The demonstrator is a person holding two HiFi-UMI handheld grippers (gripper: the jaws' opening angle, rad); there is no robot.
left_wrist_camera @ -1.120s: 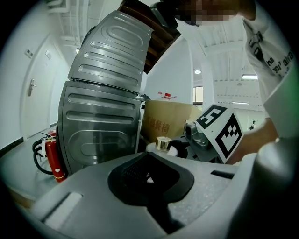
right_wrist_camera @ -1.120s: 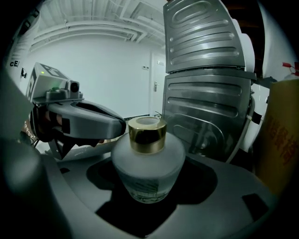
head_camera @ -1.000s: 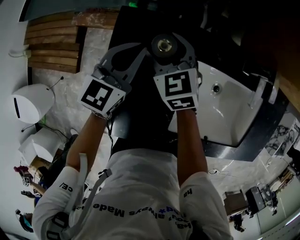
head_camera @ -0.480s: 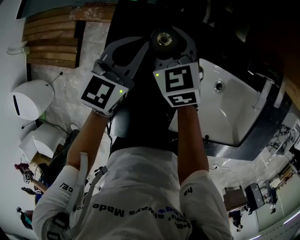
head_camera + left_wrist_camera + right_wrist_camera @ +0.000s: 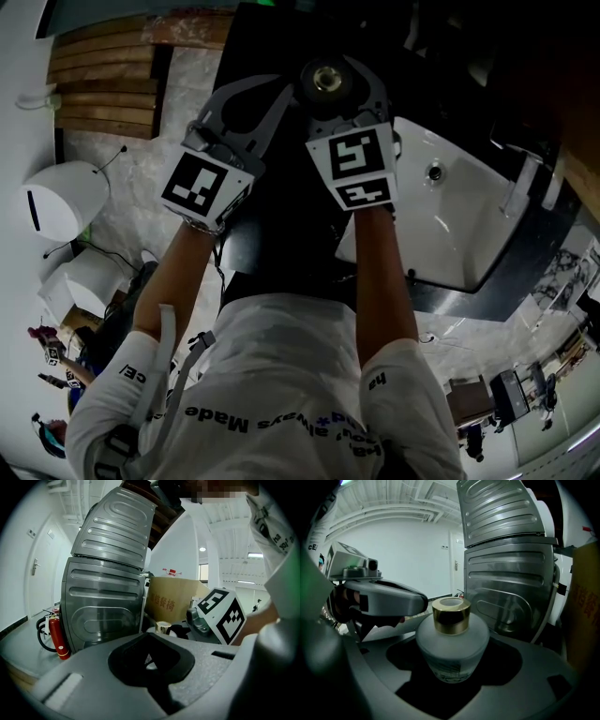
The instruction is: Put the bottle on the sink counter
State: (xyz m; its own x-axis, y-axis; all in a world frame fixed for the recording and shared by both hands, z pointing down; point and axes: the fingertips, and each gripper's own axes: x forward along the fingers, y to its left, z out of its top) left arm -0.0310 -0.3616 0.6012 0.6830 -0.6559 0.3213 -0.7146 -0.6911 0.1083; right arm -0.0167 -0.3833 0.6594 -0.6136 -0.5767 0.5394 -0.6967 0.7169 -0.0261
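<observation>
**Bottle held near the bench's far edge; green lights gone out**

The left gripper (image 5: 280,91) hangs over the left edge of the dark bench (image 5: 281,230). Its jaws are clenched on each other with nothing between them, and only a sliver of light shows through the pads in the left gripper view.

Just beside it to the right, the right gripper (image 5: 327,67) grasps the bottle (image 5: 326,79). The bottle is frosted white and round-shouldered, with a gold collar (image 5: 450,616) and an open neck. It stands upright between the jaws near the bench's far edge. Whether its base touches the bench cannot be told. Behind it in the right gripper view stands a ribbed metal panel (image 5: 511,583).

The white sink (image 5: 459,234) fills the bench's right part, apart from the bottle.

Compared with half a second ago, both grippers and the bottle sit in nearly the same place. The small green light on each marker cube (image 5: 351,171) has gone out. A second ago the bottle lay slightly nearer the person.
</observation>
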